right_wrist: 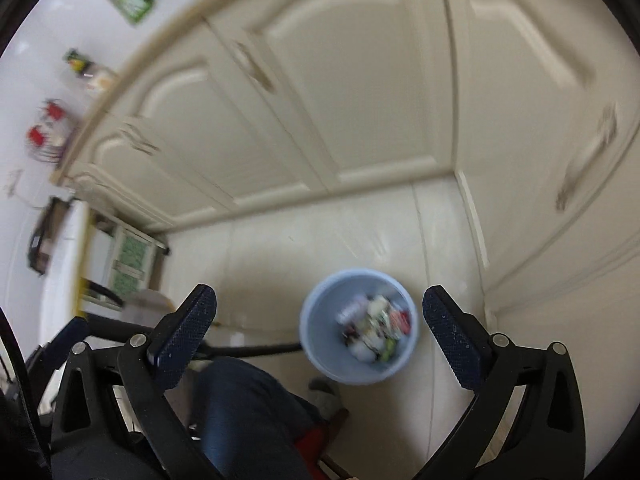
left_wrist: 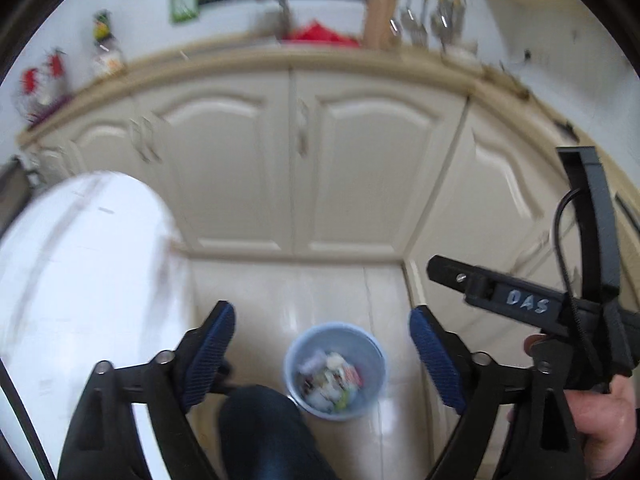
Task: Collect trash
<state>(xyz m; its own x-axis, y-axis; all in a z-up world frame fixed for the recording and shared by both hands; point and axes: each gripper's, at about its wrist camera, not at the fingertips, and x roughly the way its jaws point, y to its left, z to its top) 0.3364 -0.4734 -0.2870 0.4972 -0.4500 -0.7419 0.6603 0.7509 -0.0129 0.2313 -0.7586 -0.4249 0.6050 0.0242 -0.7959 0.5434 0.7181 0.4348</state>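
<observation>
Your left gripper (left_wrist: 322, 354) and right gripper (right_wrist: 320, 334) both have jaws spread wide, nothing btwn them. The pale blue bin (left_wrist: 335, 370) sits on the tiled floor (left_wrist: 320, 292) below both, w/ mixed trash (right_wrist: 376, 328) inside, your knee (right_wrist: 248, 412) at its 8 o'clock.

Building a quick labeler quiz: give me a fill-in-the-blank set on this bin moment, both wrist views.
1. The trash lies inside a pale blue ____ on the floor.
2. The left gripper has its jaws ____, nothing between them.
3. The right gripper holds ____.
4. Behind the bin stand cream cabinet ____.

Missing words: bin; open; nothing; doors
</observation>
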